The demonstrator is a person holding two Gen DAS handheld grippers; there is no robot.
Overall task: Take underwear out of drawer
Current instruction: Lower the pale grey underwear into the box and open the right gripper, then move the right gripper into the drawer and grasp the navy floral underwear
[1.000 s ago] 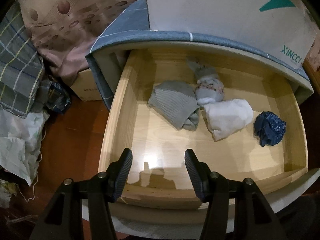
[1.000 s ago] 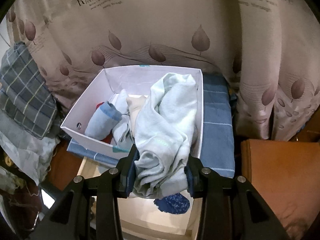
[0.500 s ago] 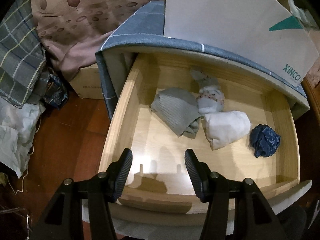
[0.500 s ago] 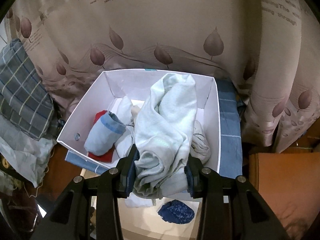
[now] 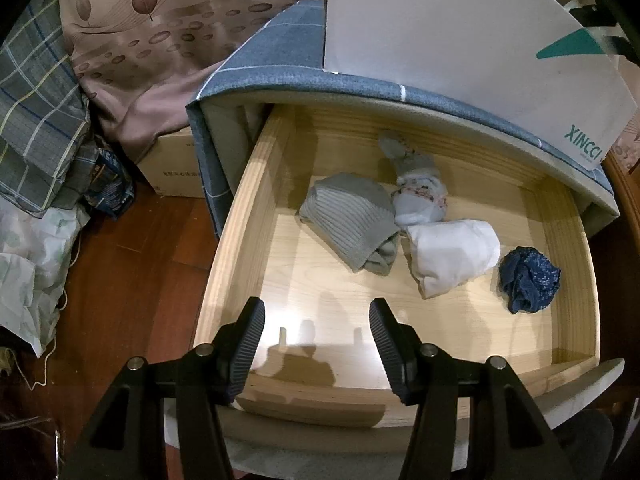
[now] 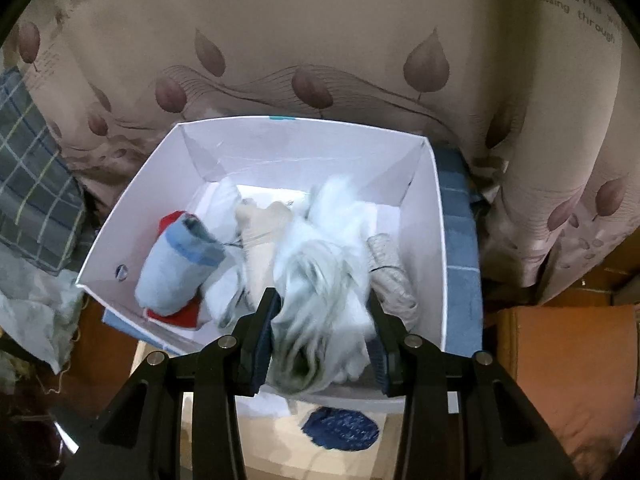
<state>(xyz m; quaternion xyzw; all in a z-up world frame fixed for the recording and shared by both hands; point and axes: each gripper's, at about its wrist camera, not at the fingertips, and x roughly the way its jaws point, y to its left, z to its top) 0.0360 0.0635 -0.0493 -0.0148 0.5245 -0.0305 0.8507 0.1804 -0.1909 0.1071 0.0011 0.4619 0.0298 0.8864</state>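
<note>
Item: pale garment (image 6: 320, 292), motion-blurred, lying between my right gripper (image 6: 322, 336) fingers directly above the white box (image 6: 430, 208); whether the pads are pinching or letting go, I cannot tell. Remaining in the drawer (image 5: 256, 184): grey roll (image 5: 352, 220), white bundle (image 5: 454, 254), navy piece (image 5: 528, 280), all ahead and right of my left gripper (image 5: 316, 340), wide open, empty, and the nearer.

Dim room, light from above. Glare patch on drawer (image 5: 400, 292) floor just ahead of left gripper (image 5: 316, 344), finger shadows beside it. Pale garment (image 6: 324, 280) between right gripper (image 6: 322, 338) fingers smeared by motion blur. Fisheye bending, black corners around both views.
</note>
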